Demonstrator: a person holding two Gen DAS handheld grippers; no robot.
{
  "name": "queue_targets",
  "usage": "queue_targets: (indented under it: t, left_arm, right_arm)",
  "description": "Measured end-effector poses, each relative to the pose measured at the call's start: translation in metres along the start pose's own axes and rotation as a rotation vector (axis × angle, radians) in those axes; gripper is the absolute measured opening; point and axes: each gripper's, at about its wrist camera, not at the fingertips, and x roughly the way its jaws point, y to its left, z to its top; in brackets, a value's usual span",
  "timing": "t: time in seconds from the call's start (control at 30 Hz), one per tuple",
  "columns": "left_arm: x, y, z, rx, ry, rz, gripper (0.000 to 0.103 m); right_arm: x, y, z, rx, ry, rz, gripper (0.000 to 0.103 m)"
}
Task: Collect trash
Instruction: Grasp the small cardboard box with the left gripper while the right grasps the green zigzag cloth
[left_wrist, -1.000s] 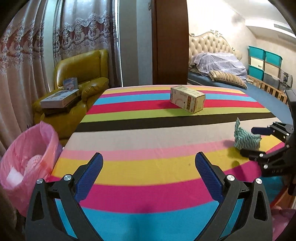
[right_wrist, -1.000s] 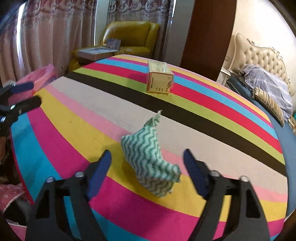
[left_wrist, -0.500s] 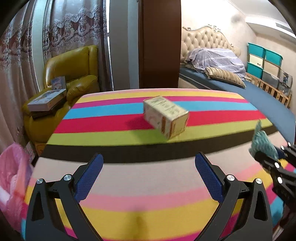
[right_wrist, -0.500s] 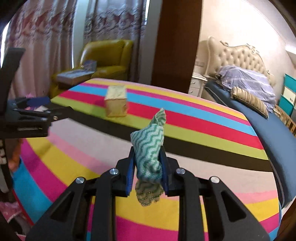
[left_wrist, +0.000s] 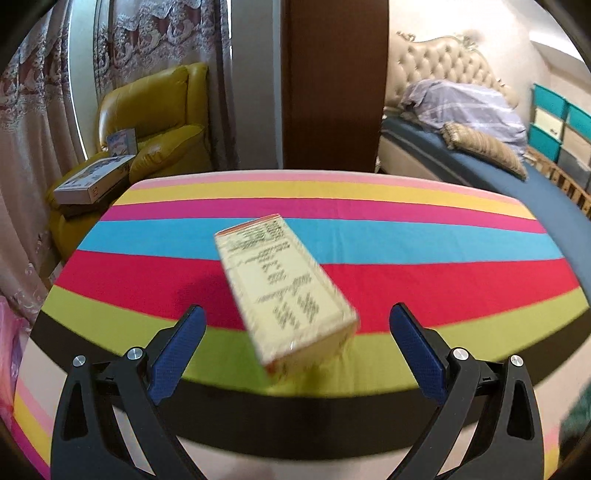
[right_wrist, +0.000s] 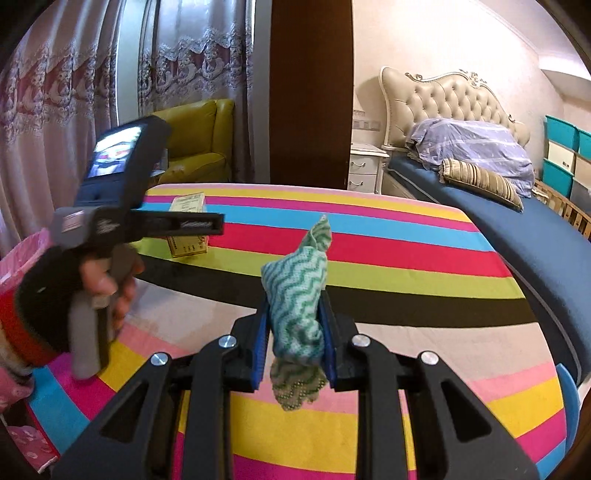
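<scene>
A crumpled green-and-white zigzag cloth (right_wrist: 297, 295) is pinched between the blue pads of my right gripper (right_wrist: 295, 345), held above the striped table (right_wrist: 406, 280). A cream cardboard box (left_wrist: 284, 291) lies on the red and green stripes in the left wrist view, blurred. My left gripper (left_wrist: 295, 332) stands open just in front of the box, its blue fingers (left_wrist: 177, 347) wide on either side and not touching it. The right wrist view shows the same box (right_wrist: 188, 225) partly behind the left gripper's body (right_wrist: 144, 221), which a hand (right_wrist: 107, 280) holds.
A pink bin bag (right_wrist: 22, 258) stands off the table's left edge. A yellow armchair (left_wrist: 155, 122) carrying flat boxes (left_wrist: 92, 181) sits behind the table, with a dark wooden post (left_wrist: 332, 85) beside it. A bed (left_wrist: 480, 155) and teal storage bins (left_wrist: 561, 125) are at the right.
My right gripper closed on the cloth and lifted it off the table. My left gripper travelled forward across the table until the box sits just ahead of its open fingers.
</scene>
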Motion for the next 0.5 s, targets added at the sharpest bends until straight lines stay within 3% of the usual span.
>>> queue_targets:
  t: [0.07, 0.17, 0.2, 0.27, 0.3, 0.5]
  left_arm:
    - [0.011, -0.003, 0.006, 0.003, 0.016, 0.048, 0.095]
    - [0.021, -0.002, 0.008, 0.002, 0.044, 0.052, 0.091]
    - [0.022, -0.001, 0.008, 0.009, 0.05, 0.05, 0.087]
    - [0.027, 0.0, 0.005, 0.027, 0.076, 0.023, 0.065]
    - [0.026, 0.003, 0.003, 0.029, 0.077, -0.011, 0.064]
    - [-0.023, 0.009, -0.025, 0.15, -0.03, -0.077, 0.054]
  right_arm:
    - [-0.001, -0.004, -0.002, 0.015, 0.0, 0.005, 0.025]
    - [-0.002, -0.004, -0.005, 0.021, 0.002, 0.01, 0.025]
    - [-0.002, -0.004, -0.006, 0.022, 0.003, 0.013, 0.025]
    - [-0.003, -0.002, -0.008, 0.024, 0.002, 0.018, 0.025]
    - [-0.004, -0.001, -0.008, 0.024, 0.003, 0.023, 0.025]
    - [-0.006, 0.014, -0.01, -0.008, 0.016, 0.038, 0.025]
